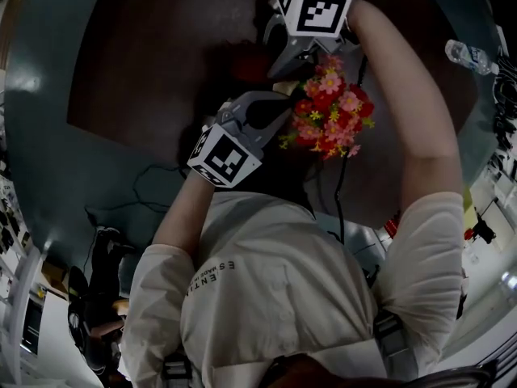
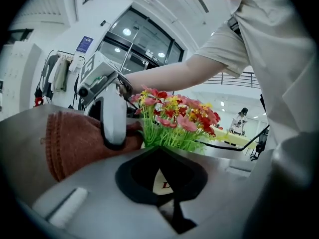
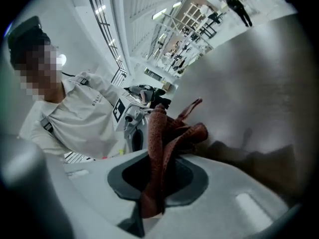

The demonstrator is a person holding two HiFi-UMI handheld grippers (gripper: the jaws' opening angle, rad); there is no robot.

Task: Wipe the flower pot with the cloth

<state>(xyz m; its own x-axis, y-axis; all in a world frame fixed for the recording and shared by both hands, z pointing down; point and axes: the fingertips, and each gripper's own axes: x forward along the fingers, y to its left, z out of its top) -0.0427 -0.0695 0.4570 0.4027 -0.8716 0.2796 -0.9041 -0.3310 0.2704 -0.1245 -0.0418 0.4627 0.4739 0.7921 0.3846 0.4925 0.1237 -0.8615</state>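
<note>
We read only fragments: "ENTI…" and "MADE IN" on the person's white T-shirt [image 1: 275, 297], plus one cut-off red letter on the cream flower pot [image 2: 160, 182].

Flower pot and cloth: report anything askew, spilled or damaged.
Nothing stands out. The left gripper is shut on the flower pot, and its flowers are upright and intact. The right gripper holds the bunched cloth beside them. No spill shows.

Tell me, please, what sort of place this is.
Probably a large indoor hall used as a workspace or lab: it has a tall glazed front, strip ceiling lights, and a person standing far in the background.
</note>
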